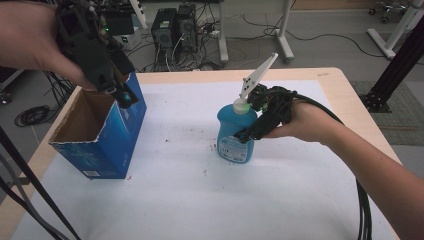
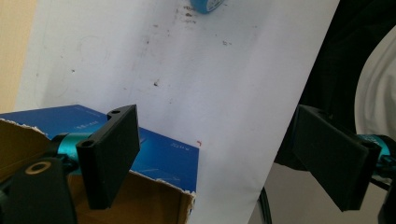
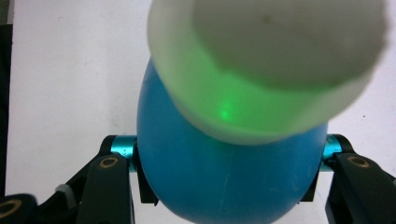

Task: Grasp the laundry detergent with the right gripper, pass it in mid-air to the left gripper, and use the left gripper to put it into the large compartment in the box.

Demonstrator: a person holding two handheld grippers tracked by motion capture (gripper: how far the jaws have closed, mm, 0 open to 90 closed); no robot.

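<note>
White sheeting covers your tabletop [image 1: 300,200], giving the open-topped blue box [image 1: 107,145] at its left a clean stage, ready to receive. Your left tool [image 1: 117,92] hovers above it, jaws apart. Mid-table, your right tool [image 1: 250,127] clamps the upright blue bottle [image 1: 232,137], likely for lifting.

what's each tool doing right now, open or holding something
left tool: open, nothing between its jaws, held above the torn blue box.
right tool: closed on the blue bottle, which stands on the table.
</note>
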